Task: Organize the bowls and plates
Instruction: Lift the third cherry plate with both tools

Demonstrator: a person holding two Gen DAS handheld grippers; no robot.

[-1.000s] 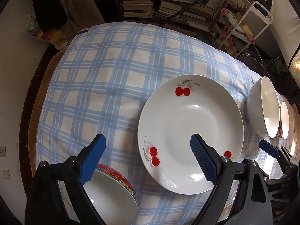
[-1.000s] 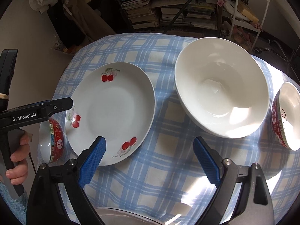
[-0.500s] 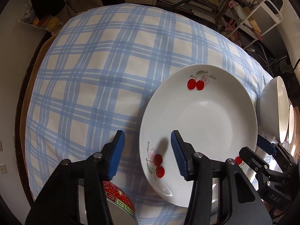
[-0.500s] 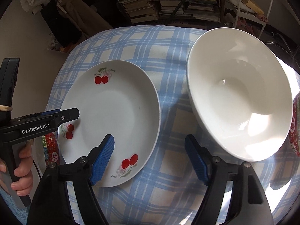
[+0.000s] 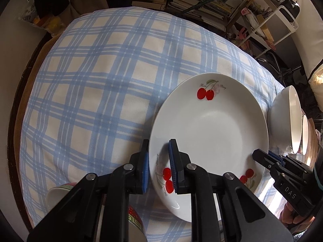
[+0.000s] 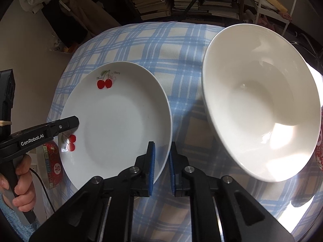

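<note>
A white plate with red cherries [image 5: 212, 133] lies on the blue-checked tablecloth [image 5: 101, 80]. My left gripper [image 5: 159, 153] points steeply down at its left rim. Its jaws are closing, with the rim between the blue pads and pinched there. In the right wrist view the same plate [image 6: 117, 121] has its right rim between the closing jaws of my right gripper [image 6: 162, 149], also pinched. Each view shows the other gripper at the opposite rim: the left gripper [image 6: 75, 121] and the right gripper [image 5: 256, 154].
A large white bowl [image 6: 260, 100] stands just right of the plate. A red patterned bowl [image 6: 52, 161] sits under the plate's left edge, and another red bowl [image 6: 320, 149] is at the far right. A person's hand [image 6: 22, 181] holds the left gripper. Bookshelves [image 5: 191, 0] stand behind the table.
Both grippers have sunk toward the cherry plate. Their jaws went from wide open to nearly closed on its opposite rims.
</note>
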